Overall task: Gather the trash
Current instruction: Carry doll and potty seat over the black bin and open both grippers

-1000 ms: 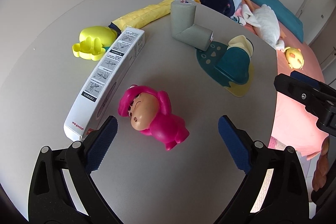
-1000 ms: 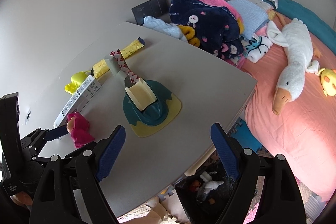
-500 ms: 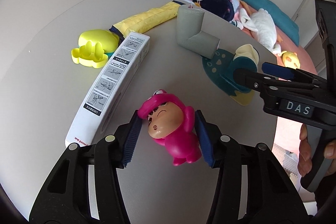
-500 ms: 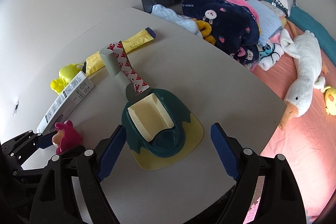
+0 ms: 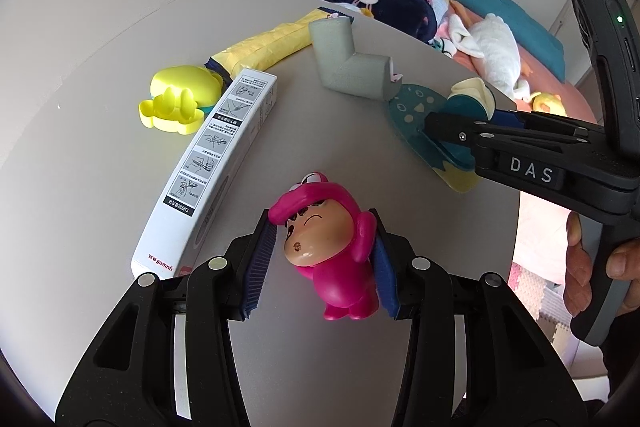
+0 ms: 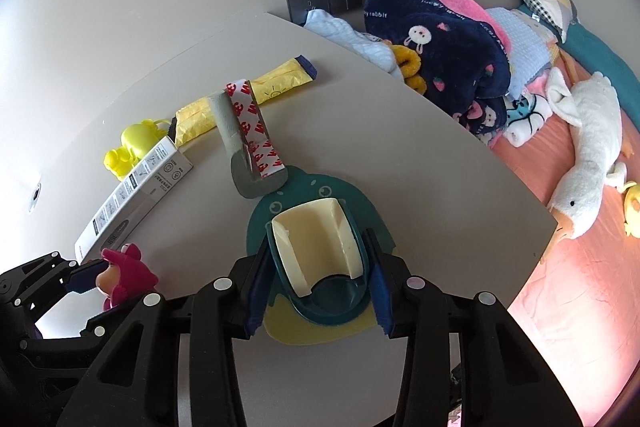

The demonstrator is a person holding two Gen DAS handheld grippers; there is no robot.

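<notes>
A pink doll figure (image 5: 328, 251) lies on the grey table (image 5: 120, 187). My left gripper (image 5: 320, 223) is closing, and both blue pads press on the sides of the doll's head. To its right stands a teal holder (image 6: 320, 291) with a cream insert (image 6: 312, 239) on a teal and yellow base. My right gripper (image 6: 317, 247) is closing too, its pads against both sides of the holder. The doll (image 6: 124, 267) also shows at the lower left of the right wrist view. A hand (image 5: 580, 267) grips the right gripper's handle.
Further back on the table lie a long white box (image 5: 216, 163), a yellow toy (image 5: 176, 99), a yellow packet (image 5: 264, 43) and a grey L-shaped foam piece (image 5: 344, 63) with red-and-white tape (image 6: 252, 127). Past the table edge is a bed with blankets (image 6: 440, 39) and a goose plush (image 6: 588, 155).
The left jaws went from wide open to closed around the doll's head. The right gripper moved in over the teal holder and its jaws closed onto its sides.
</notes>
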